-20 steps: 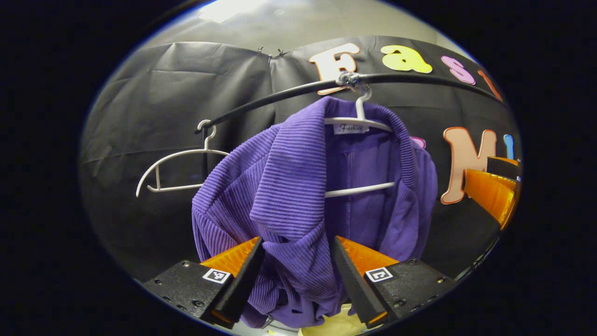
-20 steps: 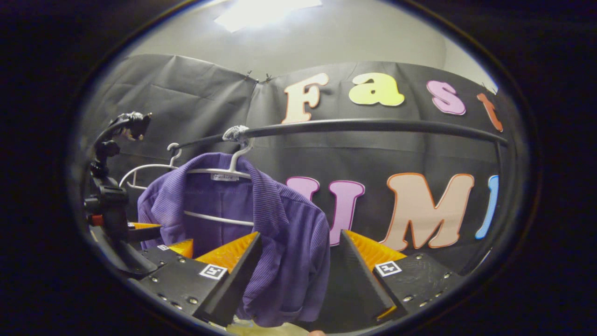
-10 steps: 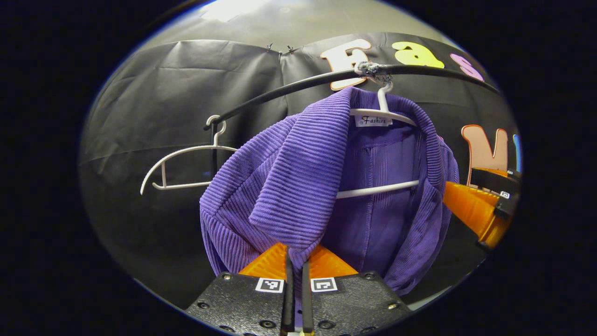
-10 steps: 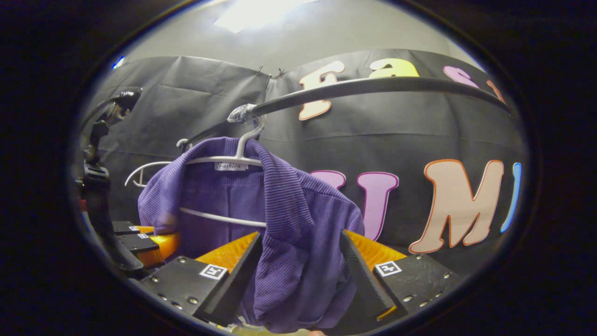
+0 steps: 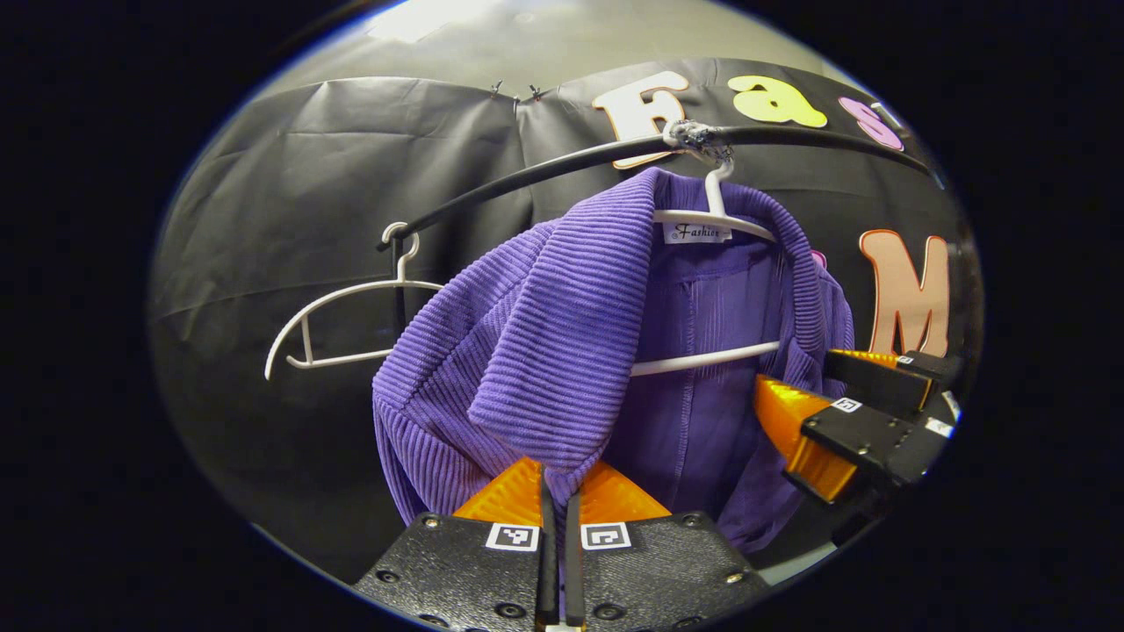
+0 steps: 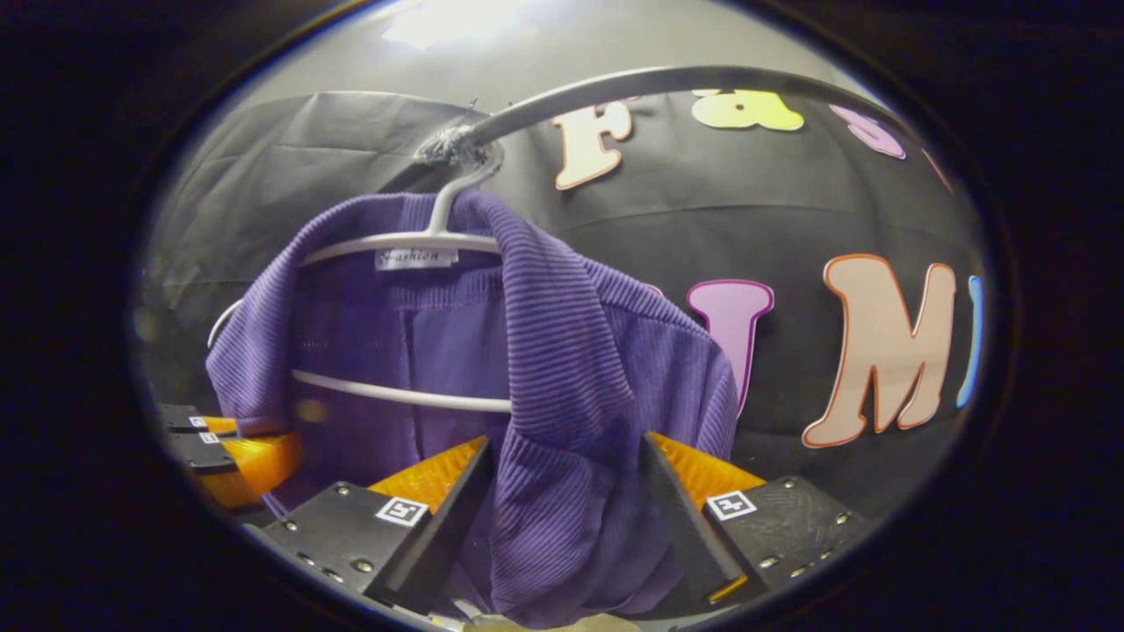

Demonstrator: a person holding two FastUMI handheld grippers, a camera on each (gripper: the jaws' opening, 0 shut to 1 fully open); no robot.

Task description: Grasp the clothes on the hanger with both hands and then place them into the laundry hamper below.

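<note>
Purple garment (image 5: 562, 351) hangs on a white hanger (image 5: 711, 219) hooked over the black rail (image 5: 544, 171), directly ahead of both tools. In the left gripper view, the left gripper (image 5: 556, 500) is clenched on a fold of the ribbed front edge, its fingers nearly meeting with only the cloth between them; the garment's hem is cut off below. The right gripper (image 6: 562, 491) stands with jaws spread, the other front panel hanging between its fingers, and contact with the cloth is hard to judge. From the left gripper it appears at far right (image 5: 865, 421), against the garment's edge. A second hanger (image 5: 342, 307) hangs bare to the left, farther along the rail. The hanger's lower bar runs behind the fabric, partly hidden.
</note>
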